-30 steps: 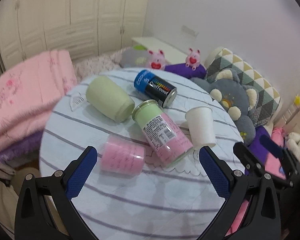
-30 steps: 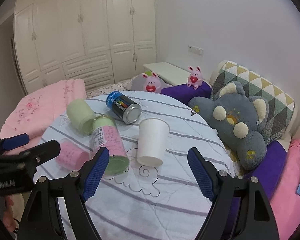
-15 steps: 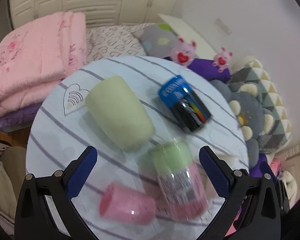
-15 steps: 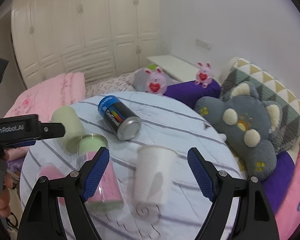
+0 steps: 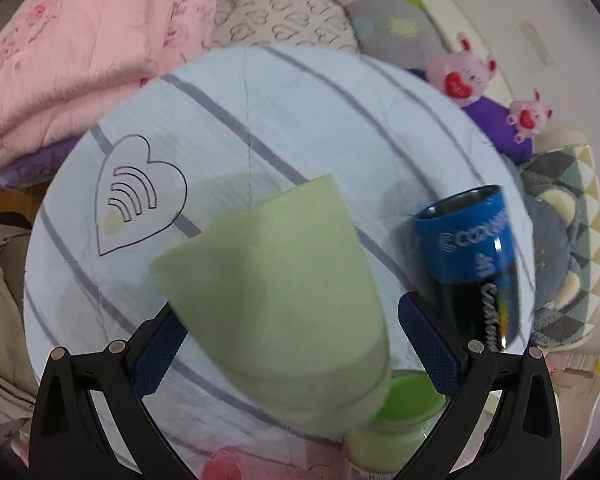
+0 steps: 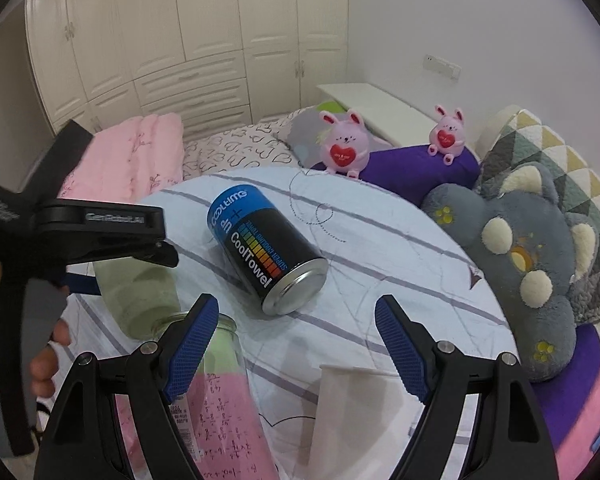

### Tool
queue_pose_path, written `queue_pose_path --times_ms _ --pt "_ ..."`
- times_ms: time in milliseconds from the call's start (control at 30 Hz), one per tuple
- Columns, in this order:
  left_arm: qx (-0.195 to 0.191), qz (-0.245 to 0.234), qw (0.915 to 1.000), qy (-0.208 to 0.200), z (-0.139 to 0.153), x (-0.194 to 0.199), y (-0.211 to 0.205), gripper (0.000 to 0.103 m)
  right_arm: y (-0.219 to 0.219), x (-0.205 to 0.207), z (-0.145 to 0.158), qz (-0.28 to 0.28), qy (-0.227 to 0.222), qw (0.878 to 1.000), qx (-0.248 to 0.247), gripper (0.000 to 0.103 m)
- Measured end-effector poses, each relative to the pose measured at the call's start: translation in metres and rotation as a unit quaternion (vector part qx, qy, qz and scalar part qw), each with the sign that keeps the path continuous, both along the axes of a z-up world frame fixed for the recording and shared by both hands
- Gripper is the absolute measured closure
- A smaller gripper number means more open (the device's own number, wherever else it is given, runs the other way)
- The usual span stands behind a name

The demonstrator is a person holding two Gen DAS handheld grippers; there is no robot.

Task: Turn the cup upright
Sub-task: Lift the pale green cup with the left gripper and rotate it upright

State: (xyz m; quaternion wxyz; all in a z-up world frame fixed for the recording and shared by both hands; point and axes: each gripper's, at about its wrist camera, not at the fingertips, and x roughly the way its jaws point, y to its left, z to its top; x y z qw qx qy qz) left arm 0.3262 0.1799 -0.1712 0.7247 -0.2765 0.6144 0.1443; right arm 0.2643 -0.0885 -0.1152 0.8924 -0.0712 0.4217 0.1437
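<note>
A pale green cup (image 5: 284, 300) lies on its side on the round striped table (image 5: 260, 112). My left gripper (image 5: 292, 340) is open and straddles the cup, one blue pad on each side, with a gap at the right pad. In the right wrist view the cup (image 6: 140, 292) lies under the left gripper (image 6: 80, 236). My right gripper (image 6: 296, 344) is open and empty above the table, between a glass jar (image 6: 220, 392) and a white paper cup (image 6: 352, 416) standing upside down.
A blue and black CoolTowel can (image 6: 268, 252) lies on its side mid-table and shows in the left wrist view (image 5: 476, 272). The jar's green lid (image 5: 396, 416) lies by the cup. A pink cup (image 5: 228, 464) lies near. Pink blankets (image 5: 80, 48) and plush toys (image 6: 520, 264) surround the table.
My left gripper has moved forward and down over the green cup, which now sits between its fingers. My right gripper has advanced toward the can; the white cup is now at the frame's bottom.
</note>
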Motion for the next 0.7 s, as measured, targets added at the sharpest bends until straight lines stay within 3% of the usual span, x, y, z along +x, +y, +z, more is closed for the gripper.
queue_pose_path --times_ms 67,100,367,700 --pt "0.005 0.0 1.0 0.002 -0.005 0.003 0.0 0.005 -0.001 0.002 -0.002 -0.001 0.003 1.0 0.004 0.021" --pt "0.016 0.004 0.9999 0.002 -0.005 0.003 -0.002 0.014 -0.002 0.003 -0.003 -0.002 0.005 1.0 0.005 0.021" --pt "0.062 -0.032 0.9964 -0.048 0.014 -0.013 -0.007 0.015 -0.009 0.005 -0.002 -0.009 0.008 1.0 0.005 0.021" --pt "0.099 -0.048 0.9879 -0.109 0.073 -0.068 -0.024 0.016 -0.019 -0.018 0.017 -0.022 -0.015 1.0 0.004 0.021"
